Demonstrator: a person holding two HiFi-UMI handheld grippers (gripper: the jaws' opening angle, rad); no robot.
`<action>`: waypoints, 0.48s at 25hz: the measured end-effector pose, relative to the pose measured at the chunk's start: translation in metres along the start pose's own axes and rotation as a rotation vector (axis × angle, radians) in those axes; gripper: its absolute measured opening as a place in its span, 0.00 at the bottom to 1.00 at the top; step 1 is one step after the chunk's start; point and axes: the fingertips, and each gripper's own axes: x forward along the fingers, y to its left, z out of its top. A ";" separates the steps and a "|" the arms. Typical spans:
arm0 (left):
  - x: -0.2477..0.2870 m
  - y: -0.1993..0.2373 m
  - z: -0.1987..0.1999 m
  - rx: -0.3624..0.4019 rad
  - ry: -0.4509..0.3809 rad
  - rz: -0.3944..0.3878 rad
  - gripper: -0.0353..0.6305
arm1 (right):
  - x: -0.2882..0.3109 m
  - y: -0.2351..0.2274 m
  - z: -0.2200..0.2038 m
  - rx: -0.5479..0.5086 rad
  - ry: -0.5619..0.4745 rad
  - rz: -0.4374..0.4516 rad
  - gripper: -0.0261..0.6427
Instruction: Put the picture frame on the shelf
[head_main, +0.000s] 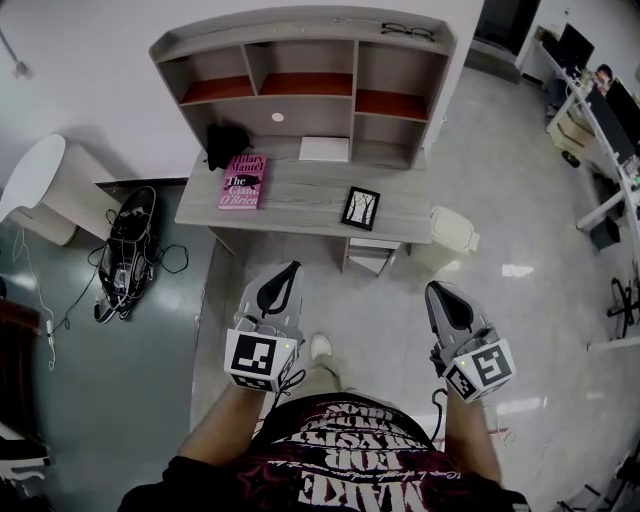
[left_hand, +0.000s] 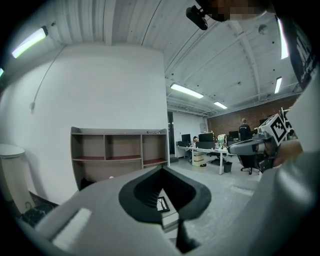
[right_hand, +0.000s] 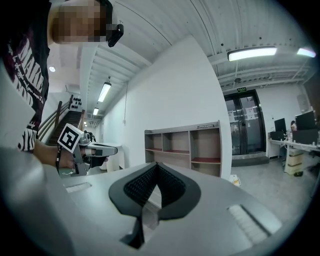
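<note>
The picture frame (head_main: 360, 208), black-edged with a pale print, lies flat on the right part of the grey desk (head_main: 300, 190); through the left gripper's jaws it shows small as the frame (left_hand: 162, 204). The shelf unit (head_main: 300, 85) with open compartments stands on the desk's back, empty but for red boards. My left gripper (head_main: 292, 268) and right gripper (head_main: 436, 288) hover over the floor short of the desk, both shut and holding nothing. Their tips meet in the left gripper (left_hand: 161, 169) and right gripper (right_hand: 156, 164) views. The shelf (right_hand: 185, 145) lies ahead.
A pink book (head_main: 243, 181), a black bundle (head_main: 227, 145) and a white sheet (head_main: 324, 149) sit on the desk. Glasses (head_main: 408, 32) rest on the shelf top. A white bin (head_main: 452, 232) stands right of the desk, tangled cables (head_main: 128, 255) on its left.
</note>
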 end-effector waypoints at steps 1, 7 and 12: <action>0.005 0.002 0.000 0.000 0.001 -0.004 0.05 | 0.005 -0.003 0.000 0.002 0.001 -0.001 0.08; 0.036 0.014 0.002 0.000 0.013 -0.027 0.05 | 0.032 -0.019 0.002 0.017 0.010 -0.008 0.08; 0.055 0.024 0.001 0.014 0.018 -0.043 0.05 | 0.054 -0.028 -0.003 0.034 0.029 -0.009 0.08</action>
